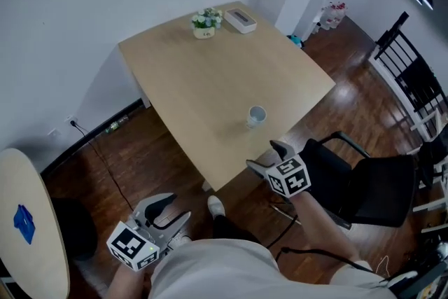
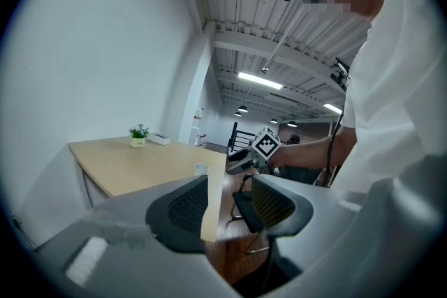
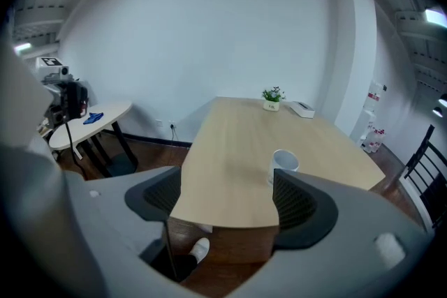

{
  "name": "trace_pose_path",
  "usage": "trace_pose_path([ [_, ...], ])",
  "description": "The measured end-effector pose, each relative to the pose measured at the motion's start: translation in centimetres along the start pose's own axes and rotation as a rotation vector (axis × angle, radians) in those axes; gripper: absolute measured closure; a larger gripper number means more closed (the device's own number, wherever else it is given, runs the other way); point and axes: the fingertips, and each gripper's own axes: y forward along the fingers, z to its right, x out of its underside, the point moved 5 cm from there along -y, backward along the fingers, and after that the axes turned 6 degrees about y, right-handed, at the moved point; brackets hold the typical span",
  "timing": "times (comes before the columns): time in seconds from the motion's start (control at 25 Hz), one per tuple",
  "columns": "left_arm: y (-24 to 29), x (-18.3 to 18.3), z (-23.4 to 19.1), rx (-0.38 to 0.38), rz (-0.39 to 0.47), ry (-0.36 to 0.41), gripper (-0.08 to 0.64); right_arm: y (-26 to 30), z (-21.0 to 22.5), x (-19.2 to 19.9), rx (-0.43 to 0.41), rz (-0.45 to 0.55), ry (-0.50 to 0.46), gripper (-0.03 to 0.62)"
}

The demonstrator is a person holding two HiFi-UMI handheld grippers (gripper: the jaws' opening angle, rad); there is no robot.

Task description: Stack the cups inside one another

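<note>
As left tongs (image 1: 175,211) and right tongs (image 1: 264,155) gape empty, cup (image 1: 257,115) stands beyond the latter.

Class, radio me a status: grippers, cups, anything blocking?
Left gripper open, empty, off table. Right gripper open, empty, near table edge. One white cup standing there. Nothing blocking.

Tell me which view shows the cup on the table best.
The head view: the cup stands whole there, with nothing in front. The right gripper view shows it nearer, but its base is behind a jaw; the left gripper view shows it tiny.
</note>
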Motion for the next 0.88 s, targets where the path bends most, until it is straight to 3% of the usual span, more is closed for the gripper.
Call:
trace_pose_path([
  [0.36,-4.5,5.4,5.9,0.126,-0.042,0.01,0.351,-11.7,-13.7,9.4,-0.023,-0.004,0.09,0.186],
  [0.6,-4.2,4.4,9.5,0.168,-0.014,0.06,0.351,-17.5,-17.0,11.9,-0.027,0.051,0.108,0.186],
  [0.88,-2.6,4.2,16.4,0.201,-0.01,0.075,0.351,-23.0,-18.3,16.1,-0.038,0.086,0.107,0.186],
])
